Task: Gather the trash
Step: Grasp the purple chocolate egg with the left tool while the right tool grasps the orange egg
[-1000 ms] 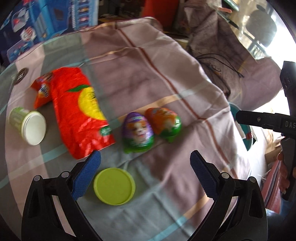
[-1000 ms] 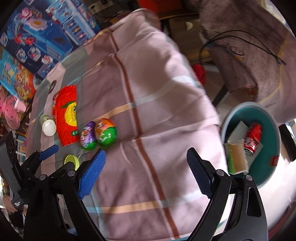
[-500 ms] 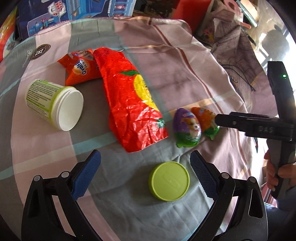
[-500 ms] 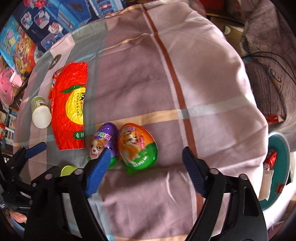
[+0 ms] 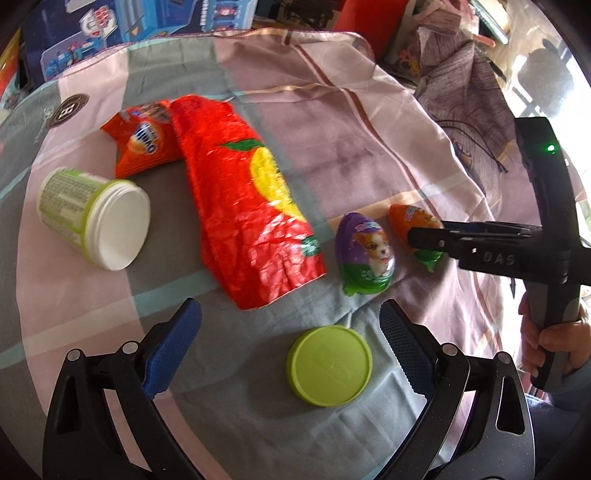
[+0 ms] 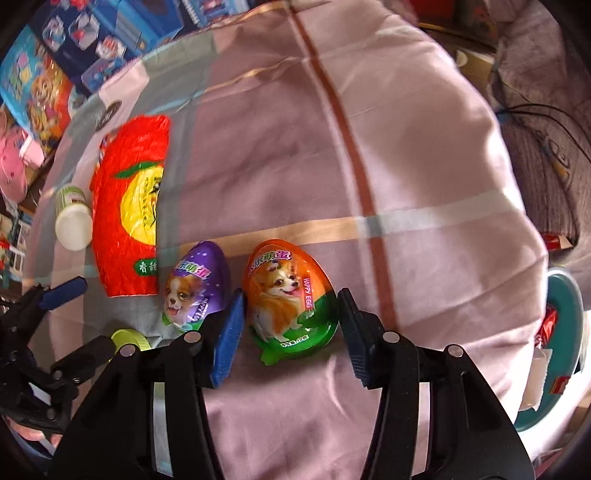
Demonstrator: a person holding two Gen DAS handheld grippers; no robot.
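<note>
On the striped cloth lie an orange-and-green egg pack (image 6: pixel 291 299), a purple egg pack (image 6: pixel 197 288), a long red wrapper (image 5: pixel 247 225), a small orange wrapper (image 5: pixel 142 142), a white-and-green cup on its side (image 5: pixel 94 218) and a green lid (image 5: pixel 328 365). My right gripper (image 6: pixel 290 334) is open, its blue pads on either side of the orange egg pack; I cannot tell if they touch it. It shows in the left wrist view (image 5: pixel 424 236) too. My left gripper (image 5: pixel 290 345) is open and empty, low over the cloth, with the green lid between its fingers.
A teal bin (image 6: pixel 563 350) holding trash sits off the cloth's right edge. Toy boxes (image 5: pixel 140 22) line the far side. A grey garment with a black cable (image 5: pixel 465 88) lies at the far right.
My right gripper has come down and narrowed around the orange egg pack. My left gripper has shifted left, so the red wrapper and cup sit nearer the middle of its view.
</note>
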